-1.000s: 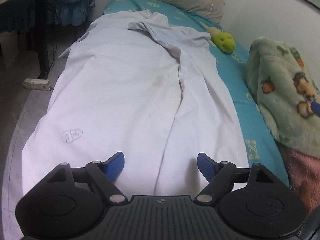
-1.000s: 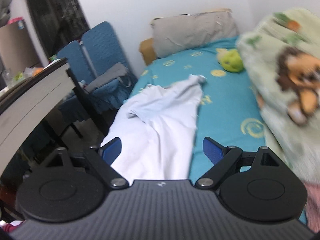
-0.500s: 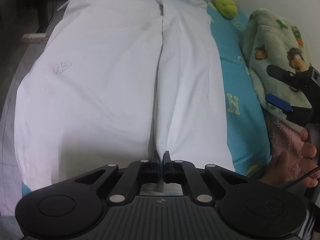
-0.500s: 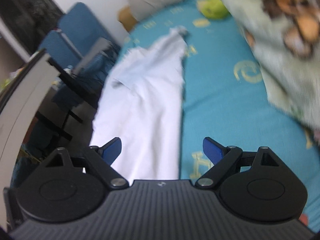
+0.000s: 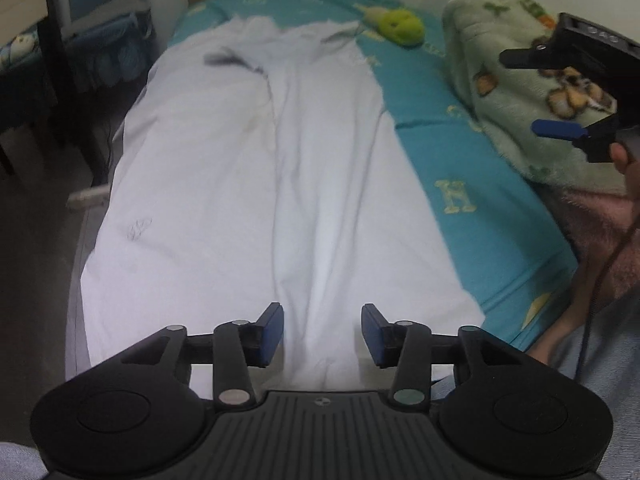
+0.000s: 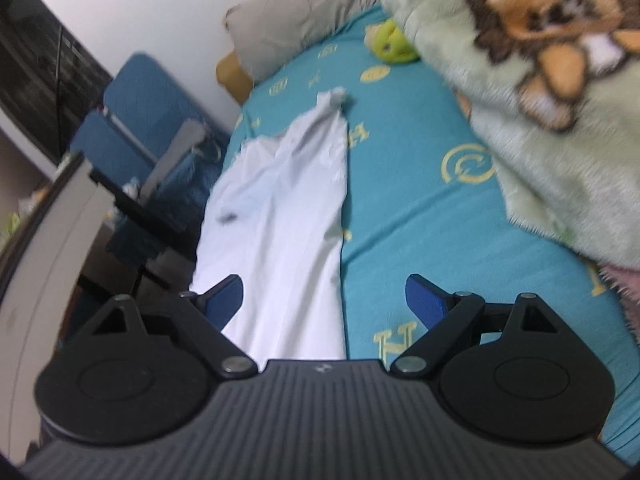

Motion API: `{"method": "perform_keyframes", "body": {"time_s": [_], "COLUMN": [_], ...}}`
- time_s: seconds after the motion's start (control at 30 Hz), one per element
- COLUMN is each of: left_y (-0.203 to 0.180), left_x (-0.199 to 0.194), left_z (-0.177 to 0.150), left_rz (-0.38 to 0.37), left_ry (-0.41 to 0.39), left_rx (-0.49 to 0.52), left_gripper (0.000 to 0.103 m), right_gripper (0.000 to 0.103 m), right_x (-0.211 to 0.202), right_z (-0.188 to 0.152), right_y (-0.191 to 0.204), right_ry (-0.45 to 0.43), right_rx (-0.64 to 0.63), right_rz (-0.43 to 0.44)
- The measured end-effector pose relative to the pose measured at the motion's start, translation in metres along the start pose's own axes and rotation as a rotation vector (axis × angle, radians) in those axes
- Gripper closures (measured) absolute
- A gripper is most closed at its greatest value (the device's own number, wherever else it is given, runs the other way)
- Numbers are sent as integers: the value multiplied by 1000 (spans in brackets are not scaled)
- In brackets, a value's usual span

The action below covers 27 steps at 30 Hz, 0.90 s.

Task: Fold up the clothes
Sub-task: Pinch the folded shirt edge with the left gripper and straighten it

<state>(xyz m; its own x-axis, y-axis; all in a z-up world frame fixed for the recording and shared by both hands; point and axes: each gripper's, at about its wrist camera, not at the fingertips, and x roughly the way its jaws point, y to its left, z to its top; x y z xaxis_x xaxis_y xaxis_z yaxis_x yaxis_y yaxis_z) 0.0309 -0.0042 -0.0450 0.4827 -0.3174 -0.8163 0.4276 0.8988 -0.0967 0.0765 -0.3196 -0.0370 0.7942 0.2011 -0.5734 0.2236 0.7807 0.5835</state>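
Observation:
A long white garment [image 5: 248,184] lies spread lengthwise on the teal bed sheet [image 5: 452,168], its near hem at the bed's front edge. My left gripper [image 5: 322,334] is open and empty just above the near hem, with a raised fold of cloth between its fingers. My right gripper [image 6: 324,300] is open and empty, held above the bed over the garment's [image 6: 280,216] right edge. The right gripper also shows in the left wrist view [image 5: 560,92] at the right, in a hand.
A green cartoon blanket [image 5: 528,80] is heaped on the bed's right side, with a pink one [image 5: 592,232] nearer. A green plush toy [image 5: 400,28] and a grey pillow [image 6: 304,12] lie at the far end. Blue chairs [image 6: 152,120] and a desk [image 6: 44,232] stand left.
My left gripper was shut on a pinch of the garment's near hem half a second ago; now it is open and has let go. The right gripper has tilted and stayed open.

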Motion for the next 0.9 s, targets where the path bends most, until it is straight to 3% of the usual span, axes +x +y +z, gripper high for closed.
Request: {"method": "perform_keyframes", "body": {"time_s": [0.1,0.33,0.43,0.47,0.5,0.57,0.8,0.9], "left_y": [-33,-108,-118,-119,-118,-109,-79,-88], "left_x": [5,55,73,76,78,70,17,4], "left_z": [6,-15,-23,-26,-28,-26,-9,-3], "left_rz": [-40,-72,-51,-41,-35,-59,-140,-137], "left_ry": [-46,21,67,72,73,52,-96,-129], "left_rx": [75,301,349,360,363,321,180,194], "left_gripper": [46,47,54,64,80,94,97,98], "right_gripper": [14,13,13,13,13,13,13,13], "right_x": [-12,-30,-29,-29,-30,-34,-60,-64], "right_z": [11,23,23,23,23,24,33,33], "right_y": [-6,-20,-20,-18,-15,-8,9,15], "right_ry": [-54,-128,-121,-120,-119,-125,-201,-241], "right_rx": [34,68,85,87,87,80,75,0], "right_rz": [17,-5,11,22,32,54,131,100]}}
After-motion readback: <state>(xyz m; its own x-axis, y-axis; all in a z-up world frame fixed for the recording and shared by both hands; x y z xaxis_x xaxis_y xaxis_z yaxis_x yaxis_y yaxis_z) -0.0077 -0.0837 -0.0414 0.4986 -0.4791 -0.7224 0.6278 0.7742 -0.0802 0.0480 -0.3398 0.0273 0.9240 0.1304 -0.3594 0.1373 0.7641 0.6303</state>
